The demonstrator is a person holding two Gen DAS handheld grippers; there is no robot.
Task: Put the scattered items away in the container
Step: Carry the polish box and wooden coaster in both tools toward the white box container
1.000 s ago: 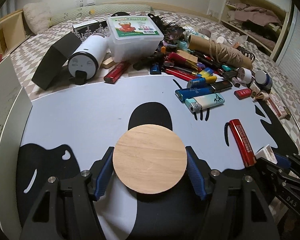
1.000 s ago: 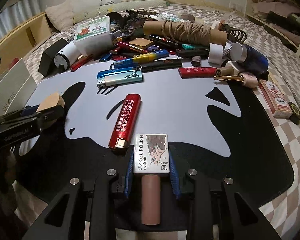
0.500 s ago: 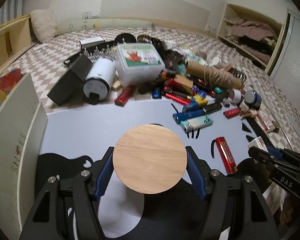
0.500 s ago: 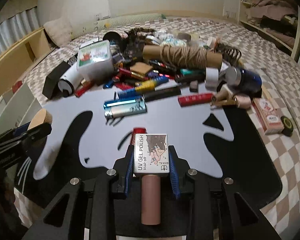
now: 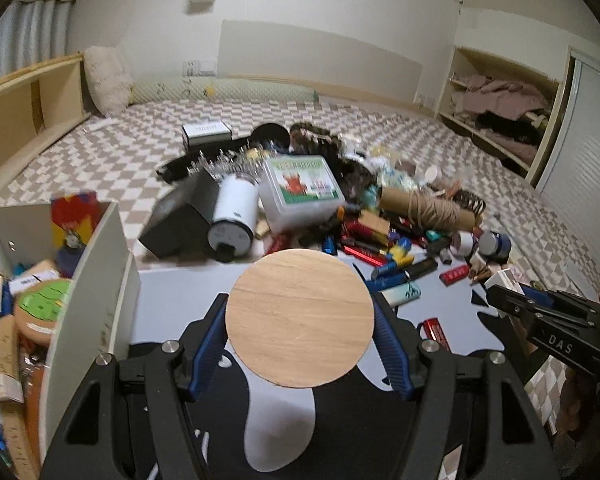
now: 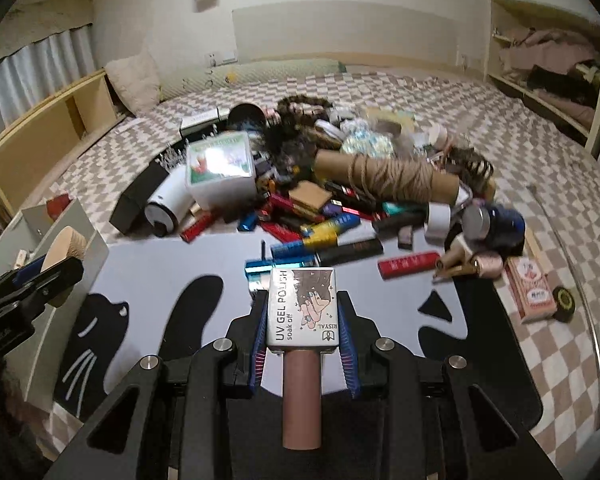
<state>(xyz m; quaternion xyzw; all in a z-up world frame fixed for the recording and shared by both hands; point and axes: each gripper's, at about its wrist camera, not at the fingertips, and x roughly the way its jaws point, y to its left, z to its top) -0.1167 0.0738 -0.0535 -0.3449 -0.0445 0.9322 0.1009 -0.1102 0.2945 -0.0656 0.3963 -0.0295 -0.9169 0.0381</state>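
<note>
Left tongs (image 5: 300, 350) are clamped on a round wooden disc (image 5: 299, 316), held up above the mat (image 5: 180, 292) beside the open white box (image 5: 96, 280) on the left. Right tongs (image 6: 302, 342) grip a gel polish bottle (image 6: 301, 312), raised over the mat with the clutter pile (image 6: 340, 200) beyond.

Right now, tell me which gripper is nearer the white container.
Left. The left gripper, holding the wooden disc, sits beside the white container; the right gripper is farther off across the mat.
</note>
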